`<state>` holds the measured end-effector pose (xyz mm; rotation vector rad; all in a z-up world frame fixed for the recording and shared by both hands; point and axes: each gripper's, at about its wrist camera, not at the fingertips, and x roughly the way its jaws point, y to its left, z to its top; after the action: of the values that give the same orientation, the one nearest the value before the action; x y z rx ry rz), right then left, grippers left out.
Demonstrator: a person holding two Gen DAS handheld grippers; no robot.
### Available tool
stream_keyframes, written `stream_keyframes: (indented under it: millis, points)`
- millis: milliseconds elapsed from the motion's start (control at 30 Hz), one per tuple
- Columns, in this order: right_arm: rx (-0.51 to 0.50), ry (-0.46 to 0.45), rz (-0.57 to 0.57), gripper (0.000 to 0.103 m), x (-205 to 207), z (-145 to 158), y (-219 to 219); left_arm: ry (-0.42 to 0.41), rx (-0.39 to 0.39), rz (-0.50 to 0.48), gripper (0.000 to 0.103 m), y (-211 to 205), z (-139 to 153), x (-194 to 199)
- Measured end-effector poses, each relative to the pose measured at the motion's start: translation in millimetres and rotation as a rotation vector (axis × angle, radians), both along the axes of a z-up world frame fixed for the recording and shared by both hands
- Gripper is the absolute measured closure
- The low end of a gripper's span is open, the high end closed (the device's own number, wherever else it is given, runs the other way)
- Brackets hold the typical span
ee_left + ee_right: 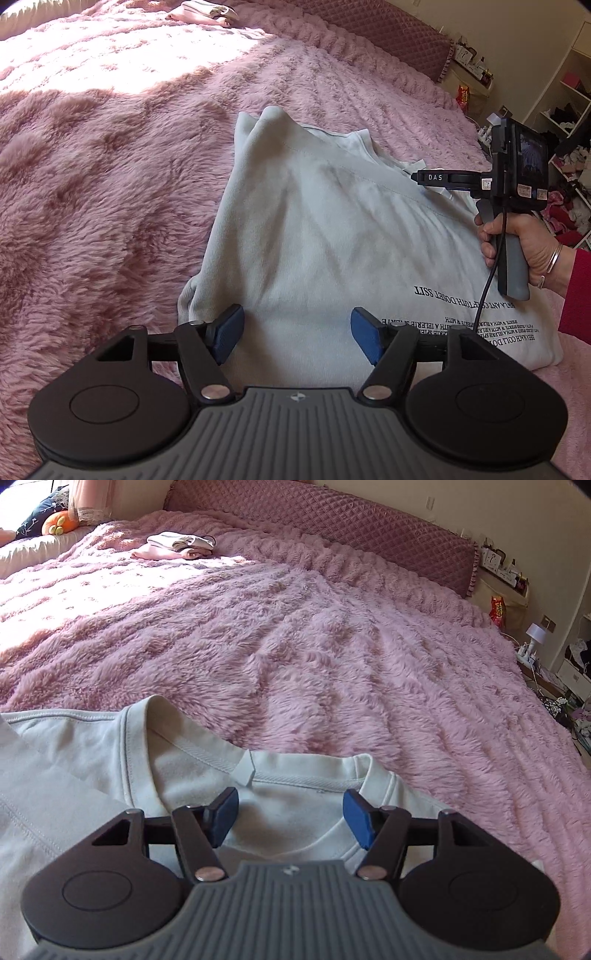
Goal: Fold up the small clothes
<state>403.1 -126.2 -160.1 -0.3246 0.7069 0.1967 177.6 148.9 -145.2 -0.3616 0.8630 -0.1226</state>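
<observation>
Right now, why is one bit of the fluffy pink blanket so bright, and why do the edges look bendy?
Left wrist view: sunlight hits the far pink blanket, nearly washing it out, while the white sweatshirt lies in softer shade. Right wrist view: the same sunny patch glows near the folded clothes; the fisheye lens curves the headboard and darkens the corners.

The sweatshirt (92,746) runs off the left edge; its printed text (476,314) is unreadable.
</observation>
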Motion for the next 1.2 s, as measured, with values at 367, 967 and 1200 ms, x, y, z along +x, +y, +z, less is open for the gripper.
stream_keyframes:
  millis: [367,967,1200]
  points:
    - [-0.064,0.032,0.117,0.044,-101,17,-22,-0.009,0.064,-0.017,0.025,-11,8,-4]
    - [-0.067,0.162,0.133,0.044,-263,28,-31,-0.011,0.032,0.018,0.026,-6,37,-48]
    - [-0.076,0.156,0.121,0.043,-276,23,-31,-0.016,-0.024,0.040,0.026,8,33,-51]
